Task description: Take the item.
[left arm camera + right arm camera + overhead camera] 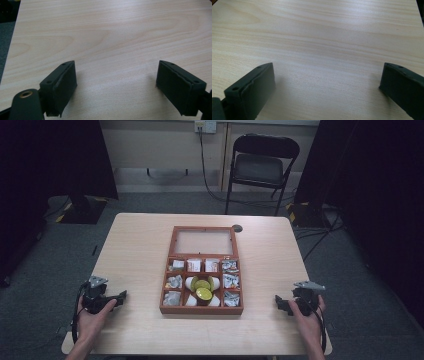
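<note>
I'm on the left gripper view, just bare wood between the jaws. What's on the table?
Observer: A wooden box with its lid open sits mid-table, split into compartments.
Operator: Where's it relative to my gripper?
Observer: The left gripper rests on the table to the box's left, apart from it, jaws pointing towards it.
Operator: Anything in the box?
Observer: Yellow-topped capsules in the middle, small packets in the outer cells.
Operator: The other hand?
Observer: The right gripper is open, empty, right of the box.
</note>
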Available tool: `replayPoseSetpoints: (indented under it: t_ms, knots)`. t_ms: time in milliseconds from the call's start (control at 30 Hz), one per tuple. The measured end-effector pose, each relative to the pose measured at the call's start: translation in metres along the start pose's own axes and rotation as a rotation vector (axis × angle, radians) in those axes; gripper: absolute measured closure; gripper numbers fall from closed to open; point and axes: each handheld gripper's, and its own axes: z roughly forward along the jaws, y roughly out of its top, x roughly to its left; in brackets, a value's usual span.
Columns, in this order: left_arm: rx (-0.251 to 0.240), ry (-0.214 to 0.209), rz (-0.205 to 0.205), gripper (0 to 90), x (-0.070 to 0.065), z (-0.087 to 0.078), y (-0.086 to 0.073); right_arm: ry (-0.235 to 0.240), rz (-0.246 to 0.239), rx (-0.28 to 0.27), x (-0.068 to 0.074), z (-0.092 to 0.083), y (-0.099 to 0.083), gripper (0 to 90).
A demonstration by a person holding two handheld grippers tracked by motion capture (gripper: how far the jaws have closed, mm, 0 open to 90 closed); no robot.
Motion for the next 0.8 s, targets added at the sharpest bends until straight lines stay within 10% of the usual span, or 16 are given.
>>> replayPoseSetpoints:
  t_ms: [800]
  knots:
    - [-0.063,-0.073,0.072,25.6,-0.017,-0.015,0.014,0.000,0.000,0.000,0.000,0.000,0.000,0.0]
